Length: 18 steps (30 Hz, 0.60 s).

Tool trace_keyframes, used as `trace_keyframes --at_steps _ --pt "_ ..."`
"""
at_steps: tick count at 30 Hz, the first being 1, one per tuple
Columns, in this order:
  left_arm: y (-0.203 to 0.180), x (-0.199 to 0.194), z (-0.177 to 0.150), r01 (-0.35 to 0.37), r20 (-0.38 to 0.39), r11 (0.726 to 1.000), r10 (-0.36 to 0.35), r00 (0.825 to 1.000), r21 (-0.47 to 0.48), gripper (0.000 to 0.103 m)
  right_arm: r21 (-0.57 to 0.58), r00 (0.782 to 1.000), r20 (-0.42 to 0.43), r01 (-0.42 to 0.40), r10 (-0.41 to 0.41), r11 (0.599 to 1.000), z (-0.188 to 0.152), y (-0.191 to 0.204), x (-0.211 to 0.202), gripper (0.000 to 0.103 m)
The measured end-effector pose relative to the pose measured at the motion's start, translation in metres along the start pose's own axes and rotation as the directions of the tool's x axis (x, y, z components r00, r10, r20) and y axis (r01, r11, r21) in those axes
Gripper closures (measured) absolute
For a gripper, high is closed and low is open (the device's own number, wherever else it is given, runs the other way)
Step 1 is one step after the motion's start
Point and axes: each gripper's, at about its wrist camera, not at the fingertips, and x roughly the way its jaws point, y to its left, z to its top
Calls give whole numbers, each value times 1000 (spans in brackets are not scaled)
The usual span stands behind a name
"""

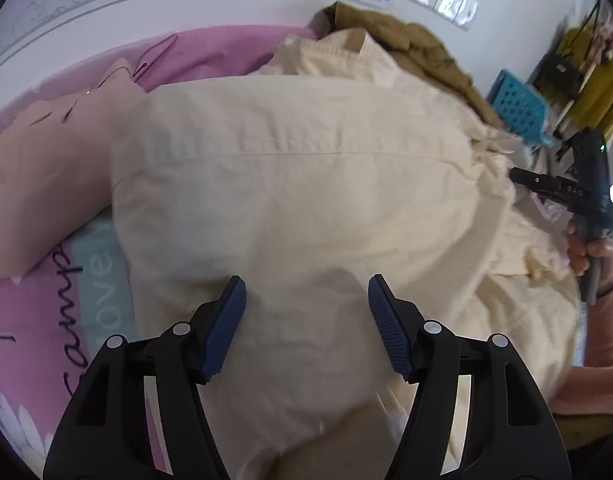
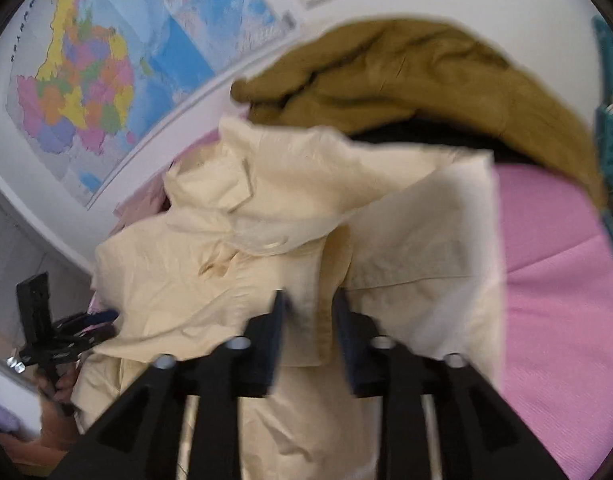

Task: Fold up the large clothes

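A large cream garment [image 1: 298, 184] lies spread over the pink bed, its broad panel smooth in the left wrist view and its collar end crumpled [image 2: 242, 200] in the right wrist view. My left gripper [image 1: 306, 284] hovers open just over the smooth panel, with nothing pinched between its blue pads. My right gripper [image 2: 310, 300] stands partly open around a narrow folded strip of the cream cloth; dark gaps show on both sides of the strip. In the left wrist view the right gripper's black body [image 1: 562, 192] sits at the garment's right edge, held by a hand [image 1: 586, 256].
An olive-brown garment [image 2: 406, 80] is heaped behind the cream one, by the wall. A peach pillow [image 1: 46, 160] lies at the left on the pink bedsheet [image 2: 566, 300]. A blue perforated crate [image 1: 518, 108] stands at the right. Maps [image 2: 86, 80] hang on the wall.
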Motion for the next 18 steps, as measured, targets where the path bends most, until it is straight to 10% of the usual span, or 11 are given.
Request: trace_keyframes --at_steps 6,14,18 --pt "12 -50 -24 -38 100 999 36 994 18 31 -182 991 123 -36 60 983 -9 42 -46 63" --pt "56 -73 -66 -46 84 994 54 995 -101 27 -198 988 -146 23 -53 980 -23 32 41 71" --pt "70 -68 -96 59 52 986 -52 997 -157 19 -177 998 -48 -46 38 983 -34 27 -21 25"
